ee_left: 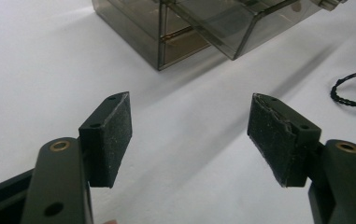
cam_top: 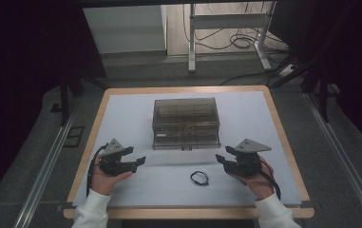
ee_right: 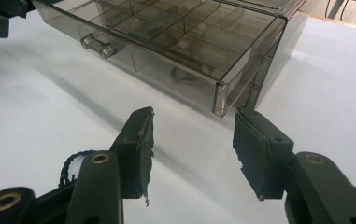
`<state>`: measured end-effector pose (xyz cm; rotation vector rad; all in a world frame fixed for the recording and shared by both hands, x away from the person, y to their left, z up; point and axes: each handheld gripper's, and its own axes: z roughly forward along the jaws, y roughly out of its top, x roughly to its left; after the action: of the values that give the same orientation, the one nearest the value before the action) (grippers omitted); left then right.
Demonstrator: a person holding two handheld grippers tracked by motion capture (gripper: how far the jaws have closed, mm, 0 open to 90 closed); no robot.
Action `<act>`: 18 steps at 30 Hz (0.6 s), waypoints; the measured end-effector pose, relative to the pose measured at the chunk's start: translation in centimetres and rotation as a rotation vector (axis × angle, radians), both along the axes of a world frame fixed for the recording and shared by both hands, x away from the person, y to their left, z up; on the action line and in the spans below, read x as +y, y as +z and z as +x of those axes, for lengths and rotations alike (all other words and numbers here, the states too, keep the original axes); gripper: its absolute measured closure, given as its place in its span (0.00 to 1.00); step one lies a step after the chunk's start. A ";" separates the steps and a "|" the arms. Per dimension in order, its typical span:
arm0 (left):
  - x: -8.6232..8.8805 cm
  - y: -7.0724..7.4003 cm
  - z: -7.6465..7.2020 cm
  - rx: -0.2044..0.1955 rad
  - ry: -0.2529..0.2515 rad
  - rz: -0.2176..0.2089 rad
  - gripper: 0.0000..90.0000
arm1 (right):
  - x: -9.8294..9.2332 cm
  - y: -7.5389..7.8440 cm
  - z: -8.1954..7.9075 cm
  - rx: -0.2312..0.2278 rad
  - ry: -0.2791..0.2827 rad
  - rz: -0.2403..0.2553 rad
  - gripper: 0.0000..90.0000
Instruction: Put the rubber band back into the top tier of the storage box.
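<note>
No text, label, brand, number or sign can be read in any of the 3 views. The smoky clear drawer box (cam_top: 185, 122) carries no print on its walls or on its drawer front, as far as the high view and both gripper views show. The white surface (cam_top: 121, 118) is plain and unmarked.

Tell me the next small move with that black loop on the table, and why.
Probably bring the right gripper over the black cord loop and close on it. Its jaws stand open and empty, the loop lies loose on the white table beside it, and the smoky box's drawer is pulled out, ready to receive it.
</note>
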<state>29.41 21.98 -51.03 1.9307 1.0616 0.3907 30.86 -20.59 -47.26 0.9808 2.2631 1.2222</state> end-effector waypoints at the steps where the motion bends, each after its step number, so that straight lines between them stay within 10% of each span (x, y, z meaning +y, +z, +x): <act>1: 0.0 0.0 0.0 0.003 0.000 0.001 0.34 | 0.0 0.0 0.0 0.002 0.000 -0.002 0.54; 18: 0.1 0.0 -0.2 0.004 -0.018 0.023 0.34 | 1.9 0.0 -0.8 0.095 0.038 -0.096 0.54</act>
<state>29.24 22.07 -51.06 1.9606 1.0460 0.3900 30.02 -18.71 -47.31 0.9834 2.4004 1.0922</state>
